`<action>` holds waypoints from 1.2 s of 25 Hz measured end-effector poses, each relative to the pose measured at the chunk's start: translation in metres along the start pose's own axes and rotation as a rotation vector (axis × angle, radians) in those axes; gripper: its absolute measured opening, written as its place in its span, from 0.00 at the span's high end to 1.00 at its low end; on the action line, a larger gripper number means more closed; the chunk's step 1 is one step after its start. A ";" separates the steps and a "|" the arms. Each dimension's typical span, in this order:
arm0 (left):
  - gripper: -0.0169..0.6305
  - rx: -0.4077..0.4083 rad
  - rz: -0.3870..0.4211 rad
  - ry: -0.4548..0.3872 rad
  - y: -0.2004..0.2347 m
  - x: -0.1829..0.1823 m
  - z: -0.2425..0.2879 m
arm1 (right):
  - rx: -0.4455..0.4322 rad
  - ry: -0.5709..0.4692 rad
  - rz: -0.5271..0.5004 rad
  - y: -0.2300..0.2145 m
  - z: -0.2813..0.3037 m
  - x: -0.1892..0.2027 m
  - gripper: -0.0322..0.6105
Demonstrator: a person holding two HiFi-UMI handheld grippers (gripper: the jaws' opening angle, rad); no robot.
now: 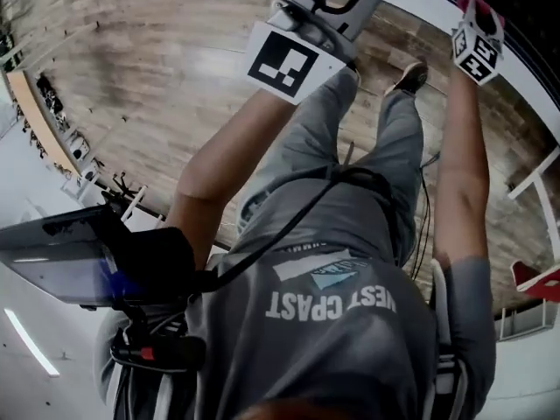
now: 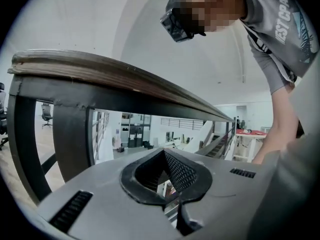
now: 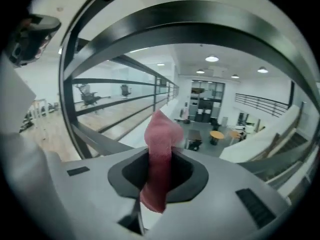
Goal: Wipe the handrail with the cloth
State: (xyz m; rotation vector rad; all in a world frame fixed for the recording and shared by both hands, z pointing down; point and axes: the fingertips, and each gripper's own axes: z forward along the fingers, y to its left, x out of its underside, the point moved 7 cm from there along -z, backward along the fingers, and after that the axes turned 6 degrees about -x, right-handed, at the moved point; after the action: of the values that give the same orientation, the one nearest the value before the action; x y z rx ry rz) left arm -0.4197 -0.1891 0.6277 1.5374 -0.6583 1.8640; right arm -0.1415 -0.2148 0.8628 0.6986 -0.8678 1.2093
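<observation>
Now my right claw (image 3: 161, 156) pinches the pink cloth (image 3: 162, 129), and rubbing the handrail (image 3: 200, 24) at twelve o'clock could tug it loose.

Wooden floor (image 1: 157, 68) spreads below grey trousers (image 1: 367, 173) and a dark shoe (image 1: 408, 79). A black cable (image 1: 289, 226) crosses the grey T-shirt (image 1: 350, 357). Far off, office chairs (image 3: 86, 94) stand left, a round yellow table (image 3: 217, 134) right, under ceiling lights (image 3: 212, 59).

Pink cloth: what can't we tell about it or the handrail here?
- Pink cloth: head view, almost all hidden behind right claw.
- Wood-topped metal handrail: far end too small, left gripper view; any dirt unresolvable.
- Cloth-to-handrail gap: right gripper view, wide-angle warp, no depth cue.
</observation>
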 end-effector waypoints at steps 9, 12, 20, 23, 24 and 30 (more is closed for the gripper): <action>0.97 -0.012 -0.061 -0.014 -0.011 -0.001 -0.021 | -0.137 -0.014 0.001 0.096 0.020 -0.028 0.87; 0.97 -0.010 -0.051 -0.004 0.004 0.000 -0.020 | -0.328 0.003 -0.024 0.178 0.057 -0.054 0.87; 0.97 -0.030 -0.083 -0.044 0.001 -0.014 -0.052 | 0.057 0.039 0.025 0.030 -0.031 -0.003 0.87; 0.97 -0.036 -0.158 -0.056 0.004 -0.010 -0.076 | 0.200 0.048 0.053 -0.003 -0.068 0.007 0.87; 0.97 -0.048 -0.180 -0.039 0.019 -0.005 -0.082 | 0.199 0.031 0.071 0.013 -0.054 0.003 0.87; 0.97 -0.025 -0.098 0.024 0.030 0.013 -0.044 | -0.228 -0.010 0.019 0.172 0.056 -0.048 0.87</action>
State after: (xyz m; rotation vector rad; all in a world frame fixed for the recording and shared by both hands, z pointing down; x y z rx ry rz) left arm -0.4728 -0.1759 0.6321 1.5019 -0.5824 1.7919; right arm -0.3260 -0.2467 0.8515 0.5132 -1.0040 1.1037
